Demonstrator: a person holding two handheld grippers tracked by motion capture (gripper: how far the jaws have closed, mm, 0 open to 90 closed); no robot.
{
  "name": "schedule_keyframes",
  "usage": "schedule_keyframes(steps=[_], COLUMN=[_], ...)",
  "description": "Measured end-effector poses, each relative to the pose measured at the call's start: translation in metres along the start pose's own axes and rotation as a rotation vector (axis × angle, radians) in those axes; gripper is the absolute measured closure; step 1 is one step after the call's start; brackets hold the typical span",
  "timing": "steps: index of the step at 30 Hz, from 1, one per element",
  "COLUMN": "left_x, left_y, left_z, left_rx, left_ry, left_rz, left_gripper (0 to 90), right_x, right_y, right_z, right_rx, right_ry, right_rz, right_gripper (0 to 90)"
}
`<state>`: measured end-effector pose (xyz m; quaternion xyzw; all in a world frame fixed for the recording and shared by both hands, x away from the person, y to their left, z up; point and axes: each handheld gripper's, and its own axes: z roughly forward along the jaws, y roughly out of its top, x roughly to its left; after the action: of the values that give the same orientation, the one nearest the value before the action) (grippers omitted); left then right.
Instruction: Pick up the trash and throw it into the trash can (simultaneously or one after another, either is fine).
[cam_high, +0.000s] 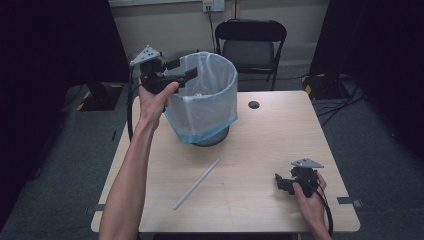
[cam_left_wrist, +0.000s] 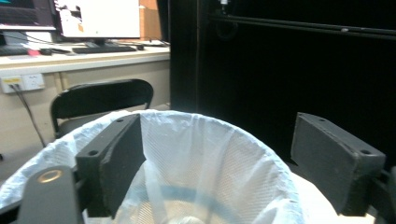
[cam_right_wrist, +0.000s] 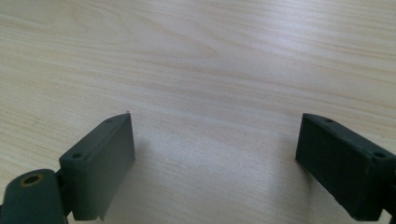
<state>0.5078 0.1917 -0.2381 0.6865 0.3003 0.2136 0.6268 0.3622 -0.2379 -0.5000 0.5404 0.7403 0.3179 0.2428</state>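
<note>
Hovering wide-jawed over the lined bin (cam_high: 205, 100), the left gripper (cam_high: 187, 75) holds nothing, the right gripper (cam_high: 281, 181) rests wide and empty, and the light, stiff straw (cam_high: 196, 184) mid-table likely wants a mid-length pinch.

Looks like an office or lab room. Past the left jaw: a long desk (cam_left_wrist: 84, 58) with a monitor (cam_left_wrist: 100, 17) and keyboard (cam_left_wrist: 103, 48), a wall socket (cam_left_wrist: 23, 82) below, a black folding chair (cam_left_wrist: 100, 100) closer in. Dark curtains (cam_high: 55, 45) on both sides, grey carpet (cam_high: 60, 165), cables (cam_high: 345, 97) on the floor, one pale wooden table (cam_high: 280, 135).
</note>
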Motion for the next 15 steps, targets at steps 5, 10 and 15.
schedule_keyframes(steps=[5,10,15], left_x=[0.003,0.003,0.0], left_y=[-0.002,-0.003,0.0], left_z=[-0.003,-0.01,-0.016], left_rx=[0.009,0.021,0.038], left_ry=[0.0,0.004,-0.02], left_rz=[-0.029,-0.026,-0.03], left_gripper=[16.0,16.0,17.2], right_x=[0.0,0.0,0.0], right_y=[0.0,0.0,0.0], right_z=[0.0,0.0,0.0], right_rx=[0.001,0.0,0.001], right_ry=[0.001,0.001,0.001], right_rz=[0.0,0.0,0.0], right_gripper=[10.7,10.6,10.6])
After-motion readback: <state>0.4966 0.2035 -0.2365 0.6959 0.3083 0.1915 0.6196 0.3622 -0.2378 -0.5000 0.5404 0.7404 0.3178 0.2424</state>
